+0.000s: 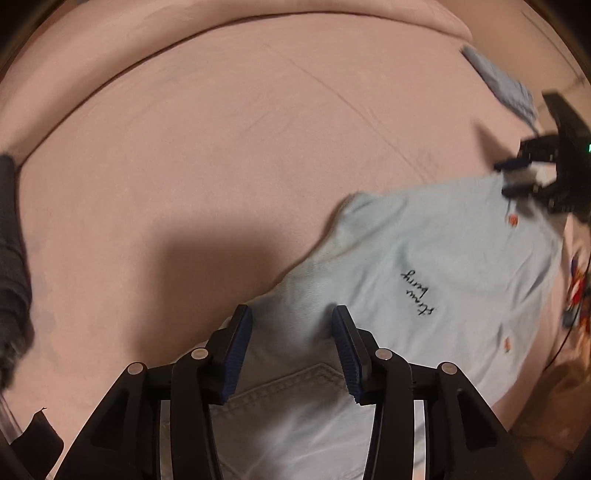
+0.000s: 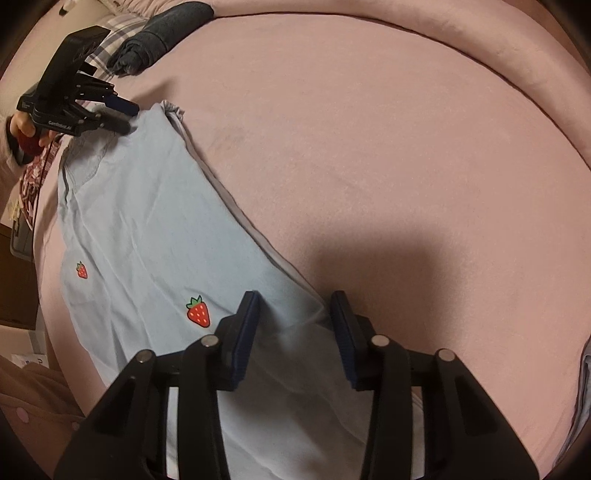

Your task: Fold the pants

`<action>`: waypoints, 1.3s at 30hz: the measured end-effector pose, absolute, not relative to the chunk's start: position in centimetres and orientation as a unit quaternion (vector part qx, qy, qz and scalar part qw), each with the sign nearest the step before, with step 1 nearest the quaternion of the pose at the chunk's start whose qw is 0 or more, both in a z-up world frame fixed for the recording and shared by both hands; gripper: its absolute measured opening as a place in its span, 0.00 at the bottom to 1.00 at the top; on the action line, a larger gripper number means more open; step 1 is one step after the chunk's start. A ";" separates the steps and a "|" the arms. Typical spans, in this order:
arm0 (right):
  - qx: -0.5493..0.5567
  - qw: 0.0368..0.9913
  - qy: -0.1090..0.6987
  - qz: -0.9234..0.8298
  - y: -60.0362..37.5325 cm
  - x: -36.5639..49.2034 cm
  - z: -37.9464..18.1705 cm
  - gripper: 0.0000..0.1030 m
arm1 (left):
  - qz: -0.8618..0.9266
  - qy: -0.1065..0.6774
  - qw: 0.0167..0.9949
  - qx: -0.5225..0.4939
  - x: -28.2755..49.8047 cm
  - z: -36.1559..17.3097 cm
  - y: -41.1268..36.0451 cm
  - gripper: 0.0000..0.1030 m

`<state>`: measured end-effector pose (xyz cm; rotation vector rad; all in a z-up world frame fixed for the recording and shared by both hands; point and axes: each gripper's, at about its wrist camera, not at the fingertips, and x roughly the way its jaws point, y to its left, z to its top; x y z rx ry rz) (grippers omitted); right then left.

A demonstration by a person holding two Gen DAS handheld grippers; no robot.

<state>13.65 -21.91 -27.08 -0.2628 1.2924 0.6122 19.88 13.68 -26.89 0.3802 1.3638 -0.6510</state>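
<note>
1. Nearest, in the left wrist view, the left gripper points down over the pale blue pants, its blue-padded jaws spread, with cloth and a stitched back pocket below the gap; nothing is pinched.
2. Likewise, in the right wrist view, the right gripper hangs with jaws apart above the other end of the pants, just beside a strawberry print.
3. The pants lie flat and lengthwise on the pink bedsheet, with black script on them.
4. Farther off, a dark rolled garment sits near the bed's edge.
</note>
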 end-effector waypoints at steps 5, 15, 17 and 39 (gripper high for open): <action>-0.153 0.747 0.585 0.275 -19.9 14.1 -27.2 0.21 | -0.283 0.604 0.712 0.218 19.5 -27.7 12.1 0.32; -0.206 0.769 0.549 0.255 -19.4 12.7 -26.1 0.09 | -0.226 0.561 0.764 0.226 17.4 -26.9 14.6 0.00; -0.202 0.769 0.551 0.252 -19.3 12.9 -26.1 0.09 | -0.224 0.560 0.770 0.208 17.7 -26.4 15.4 0.00; -0.173 0.770 0.563 0.247 -20.0 13.6 -26.7 0.11 | -0.341 0.590 0.683 0.262 19.1 -28.8 14.5 0.05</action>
